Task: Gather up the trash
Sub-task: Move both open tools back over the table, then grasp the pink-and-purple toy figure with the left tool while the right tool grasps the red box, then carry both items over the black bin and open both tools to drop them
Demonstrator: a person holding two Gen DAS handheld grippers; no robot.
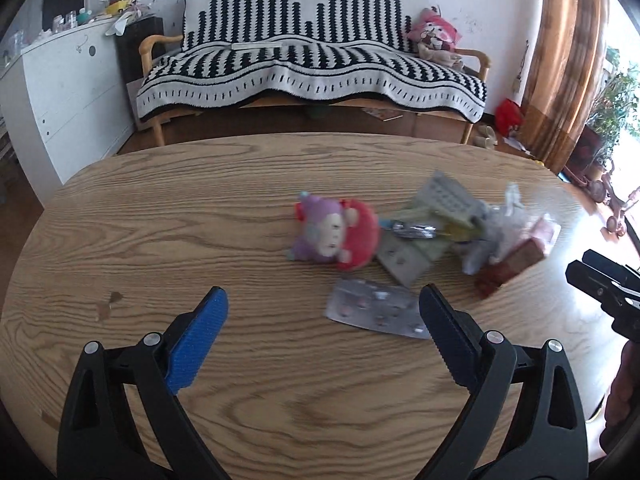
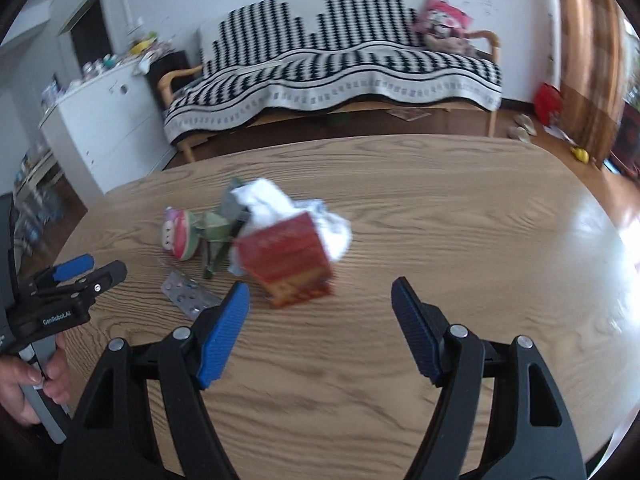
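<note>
Blue ribbed pads on both pairs of my fingers stand wide apart with nothing between them. My left gripper (image 1: 323, 334) hangs over bare wood grain, and my right gripper (image 2: 320, 330) does too, both tipped down toward the counter (image 1: 160, 216).

From my left fingers, the blister pack (image 1: 374, 312) lies flat at about one o'clock, just beside my right-hand pad. Past it, at twelve to one o'clock, the trash sits in a loose heap: a grey folded carton (image 1: 402, 260), a silver foil wrapper (image 1: 414, 230), a pale flattened box (image 1: 446, 198), crumpled white tissue (image 2: 280, 200) and a red carton (image 2: 288, 264). From my right fingers that red carton is the nearest piece, at eleven o'clock, just ahead of my left-hand pad.

What worries me is the small plush toy (image 1: 336, 234) touching the heap on its nine o'clock side; I judge it no trash, and a careless sweep into the pile could drag it along. The blister pack lies flat against the wood, so my pads may slide over it and not get under an edge. The tissue is light and could fall out of a loose pinch. The pictures are blurred, so I cannot tell how the pieces overlap.

Beyond the counter's far edge stands a sofa with a black-and-white blanket (image 1: 312, 60), and a white cabinet (image 1: 68, 92) at ten o'clock. I see no bin or bag in either view.
</note>
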